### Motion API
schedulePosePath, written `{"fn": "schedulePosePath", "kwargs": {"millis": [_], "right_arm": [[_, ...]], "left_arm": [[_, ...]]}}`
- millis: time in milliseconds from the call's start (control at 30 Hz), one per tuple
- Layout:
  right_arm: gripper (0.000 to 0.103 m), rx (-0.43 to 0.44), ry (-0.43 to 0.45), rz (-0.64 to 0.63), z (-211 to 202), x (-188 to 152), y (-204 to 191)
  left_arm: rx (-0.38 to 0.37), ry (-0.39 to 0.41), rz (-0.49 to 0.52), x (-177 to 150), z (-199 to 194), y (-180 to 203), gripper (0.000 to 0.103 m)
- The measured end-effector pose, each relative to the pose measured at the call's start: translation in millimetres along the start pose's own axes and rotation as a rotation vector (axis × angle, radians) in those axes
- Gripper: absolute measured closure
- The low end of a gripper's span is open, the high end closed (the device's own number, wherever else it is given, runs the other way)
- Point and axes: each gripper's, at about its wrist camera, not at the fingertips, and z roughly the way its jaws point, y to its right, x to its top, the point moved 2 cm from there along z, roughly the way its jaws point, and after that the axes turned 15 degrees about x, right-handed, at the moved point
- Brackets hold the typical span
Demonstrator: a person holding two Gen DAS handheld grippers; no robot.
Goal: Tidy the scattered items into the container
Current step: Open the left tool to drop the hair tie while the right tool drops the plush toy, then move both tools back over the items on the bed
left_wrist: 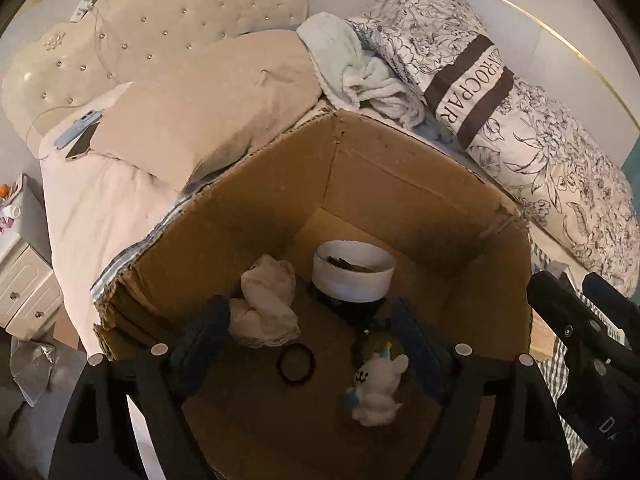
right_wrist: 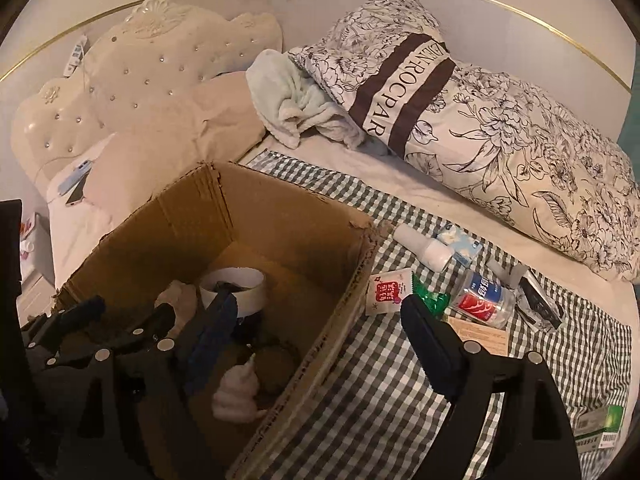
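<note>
A cardboard box (left_wrist: 400, 184) stands open on the bed. Inside lie a white round tub (left_wrist: 354, 276), a cream lace cloth (left_wrist: 266, 304), a black hair ring (left_wrist: 297, 363) and a white plush toy (left_wrist: 378, 388). My left gripper (left_wrist: 308, 340) hangs open and empty over the box interior. My right gripper (right_wrist: 320, 344) is open and empty over the box's right wall (right_wrist: 332, 332). On the checked cloth (right_wrist: 380, 380) beside the box lie a white bottle (right_wrist: 426, 248), a crushed water bottle (right_wrist: 482, 300), a red-and-white sachet (right_wrist: 388, 292), a green wrapper (right_wrist: 432, 298) and a tissue pack (right_wrist: 460, 242).
A floral duvet roll (right_wrist: 500, 136), a pale towel (right_wrist: 296, 108) and beige pillows (left_wrist: 208, 112) lie behind the box. A phone (left_wrist: 80, 136) rests near the tufted headboard (left_wrist: 168, 20). A green box (right_wrist: 600, 428) lies at the cloth's right edge. A white nightstand (left_wrist: 20, 280) stands left.
</note>
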Motion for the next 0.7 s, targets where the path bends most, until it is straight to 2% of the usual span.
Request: {"fn": "schedulePosePath", "kwargs": {"millis": [400,700], "right_arm": [[0.019,-0.012,0.026,0.036,-23,-4,21],[0.019,-0.048,0.051,0.107,-54,-21,68]], "left_arm": [[0.027,0.015,0.012,-2,-16,9,0.017],[0.009,0.015,0.071,-13,-37,44,0.017]]}}
